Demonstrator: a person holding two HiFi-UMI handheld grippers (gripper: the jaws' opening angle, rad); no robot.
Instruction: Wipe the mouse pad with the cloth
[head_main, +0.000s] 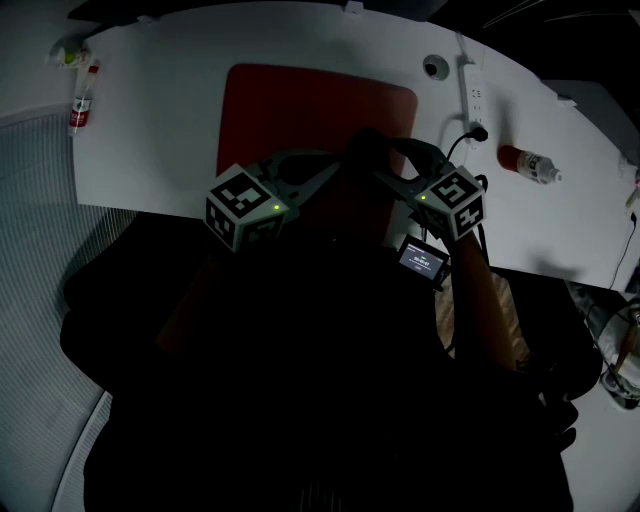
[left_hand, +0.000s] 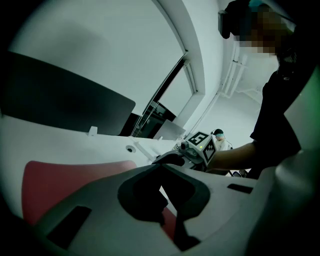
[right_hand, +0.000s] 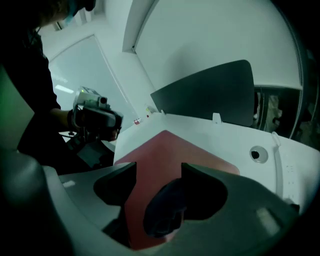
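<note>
The right tool (right_hand: 157, 175) is clamping a bunched dark cloth (right_hand: 162, 207) between jaws held partly apart by the bunch, low over the near edge of the red mouse pad (head_main: 300, 110); the left tool (left_hand: 167, 200) is hovering just beside it with its jaws almost together, gripping nothing. The cloth is sitting mostly against one jaw, so I judge it may be dragged loose once it is rubbing the pad. Nothing is pinning the pad, so it could be sliding on the white surface (head_main: 160, 80) under a stroke; the two tools are close enough to be knocking together.

The bottle (head_main: 528, 163) is showing a red label and the small screen (head_main: 423, 260) some text, both too small to read.
</note>
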